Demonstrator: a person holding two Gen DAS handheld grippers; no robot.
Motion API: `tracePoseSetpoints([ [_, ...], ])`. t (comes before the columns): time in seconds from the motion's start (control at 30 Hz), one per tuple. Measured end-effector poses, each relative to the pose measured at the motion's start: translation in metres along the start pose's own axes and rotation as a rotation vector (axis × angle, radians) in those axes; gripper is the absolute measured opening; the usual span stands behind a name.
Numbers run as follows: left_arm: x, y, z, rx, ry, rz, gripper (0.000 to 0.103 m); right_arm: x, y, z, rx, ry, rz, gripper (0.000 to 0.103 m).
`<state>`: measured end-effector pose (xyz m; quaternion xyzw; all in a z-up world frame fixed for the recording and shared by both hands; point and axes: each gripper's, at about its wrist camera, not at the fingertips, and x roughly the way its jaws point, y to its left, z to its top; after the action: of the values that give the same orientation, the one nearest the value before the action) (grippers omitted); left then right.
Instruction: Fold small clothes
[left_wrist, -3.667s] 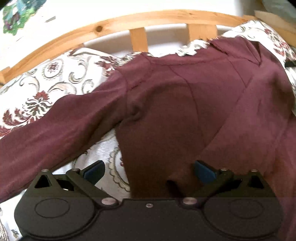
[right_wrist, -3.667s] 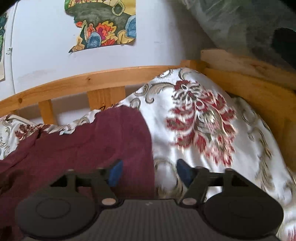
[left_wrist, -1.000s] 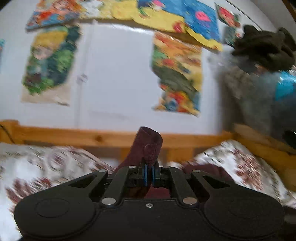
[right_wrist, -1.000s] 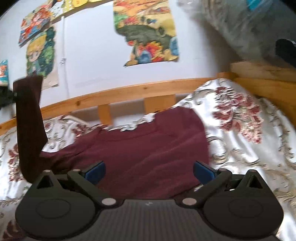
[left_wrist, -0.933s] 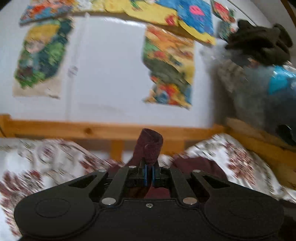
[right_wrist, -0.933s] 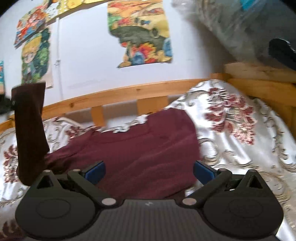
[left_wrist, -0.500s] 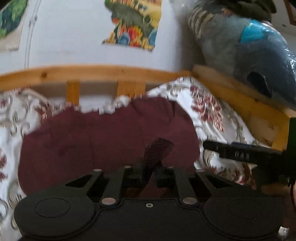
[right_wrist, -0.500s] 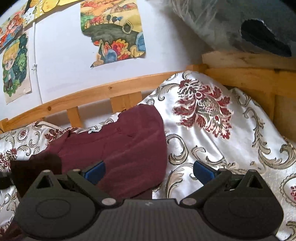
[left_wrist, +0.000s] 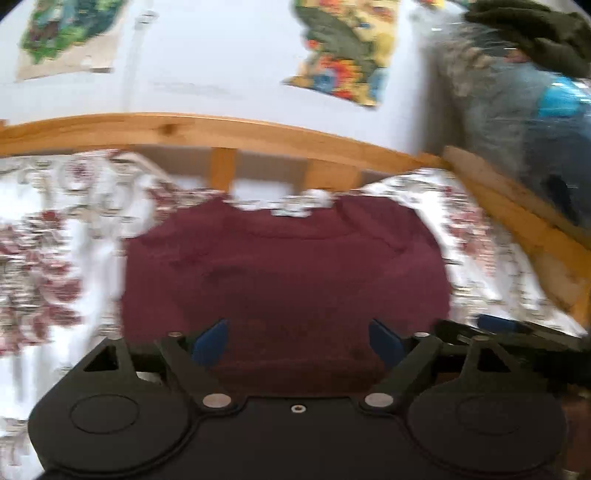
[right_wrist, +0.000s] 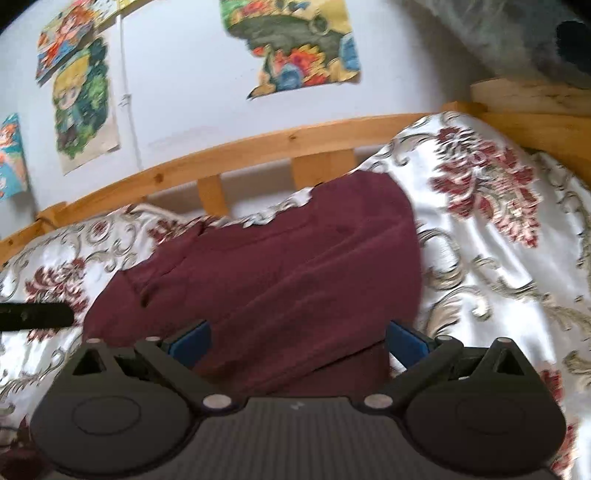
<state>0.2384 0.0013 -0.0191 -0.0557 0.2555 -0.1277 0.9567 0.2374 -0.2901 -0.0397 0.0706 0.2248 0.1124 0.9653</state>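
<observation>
Matt maroon knit sweater (right_wrist: 280, 280), glossy satin floral bedspread (right_wrist: 498, 258), smooth varnished pine bed rail (right_wrist: 258, 151), paper posters (right_wrist: 295, 44) on wall

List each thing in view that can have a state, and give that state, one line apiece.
maroon top: lying on the bedspread, sleeve folded in over the body, held by neither gripper.
left gripper: open, jaws have just been opening, nothing pinched between them.
right gripper: open, empty, above the top's near edge.
floral bedspread: spread over the bed, rumpled at the right.
</observation>
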Motion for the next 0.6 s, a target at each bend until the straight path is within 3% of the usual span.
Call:
tracePoseSetpoints([
  [0.13, 0.013, 0.041, 0.009, -0.063, 0.025, 0.227, 0.087, 0.003, 0.016, -0.008, -0.046, 0.043, 0.060, 0.103],
  [0.23, 0.030, 0.079, 0.018, -0.107, 0.030, 0.301, 0.081, 0.006, 0.026, -0.013, -0.076, 0.067, 0.083, 0.101],
  [0.33, 0.052, 0.110, 0.023, -0.142, 0.055, 0.324, 0.068, 0.011, 0.031, -0.018, -0.089, 0.097, 0.102, 0.096],
  [0.43, 0.074, 0.129, 0.028, -0.197, 0.113, 0.273, 0.050, 0.016, 0.032, -0.024, -0.077, 0.130, 0.128, 0.089],
  [0.5, 0.085, 0.134, 0.029, -0.227, 0.157, 0.228, 0.024, 0.019, 0.030, -0.026, -0.056, 0.146, 0.151, 0.082],
  [0.6, 0.090, 0.128, 0.031, -0.190, 0.167, 0.216, 0.006, 0.022, 0.029, -0.027, -0.033, 0.164, 0.162, 0.070],
])
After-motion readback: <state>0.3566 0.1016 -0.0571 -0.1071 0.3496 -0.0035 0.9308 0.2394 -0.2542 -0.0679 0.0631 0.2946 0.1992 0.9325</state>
